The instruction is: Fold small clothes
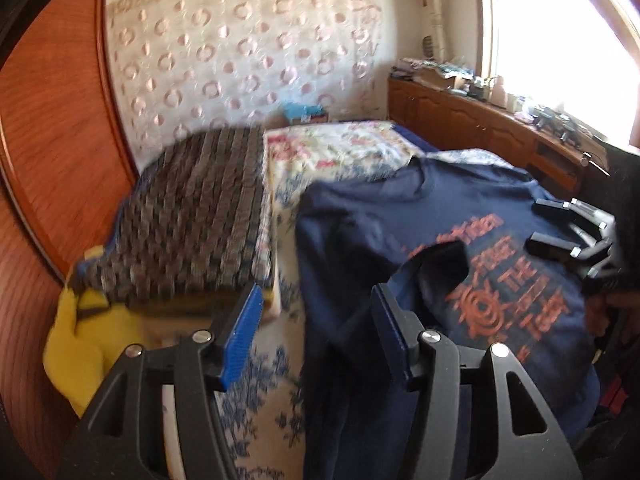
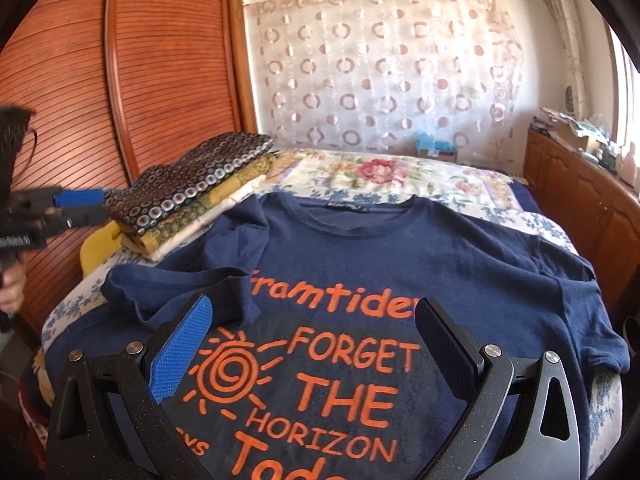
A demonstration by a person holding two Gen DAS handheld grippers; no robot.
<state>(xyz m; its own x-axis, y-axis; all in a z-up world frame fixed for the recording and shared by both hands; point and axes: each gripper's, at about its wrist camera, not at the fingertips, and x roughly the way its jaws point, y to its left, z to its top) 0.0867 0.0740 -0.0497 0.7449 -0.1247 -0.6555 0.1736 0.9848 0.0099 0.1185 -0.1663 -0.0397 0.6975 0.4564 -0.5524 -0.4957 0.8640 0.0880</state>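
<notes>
A navy T-shirt (image 2: pixel 460 280) with an orange "FORGET THE HORIZON" print lies front up on the bed. Its left sleeve (image 2: pixel 176 292) is folded inward onto the chest. In the right wrist view my right gripper (image 2: pixel 316 340) hovers open over the print, nothing between its pads. My left gripper (image 1: pixel 316 328) is open at the shirt's left edge (image 1: pixel 320 280), the folded sleeve (image 1: pixel 432 272) just beyond its right finger; its pads press on nothing. The right gripper (image 1: pixel 538 224) also shows over the shirt's far side, and the left gripper (image 2: pixel 80 206) at the frame's left edge.
A stack of folded patterned cloths (image 2: pixel 192 196) sits on the bed's left side, over a yellow item (image 1: pixel 80 352). The floral bedsheet (image 2: pixel 380 176) runs back to a circle-patterned curtain (image 2: pixel 380 72). Wooden wardrobe doors (image 2: pixel 120 80) stand left, a cluttered wooden cabinet (image 2: pixel 580 200) right.
</notes>
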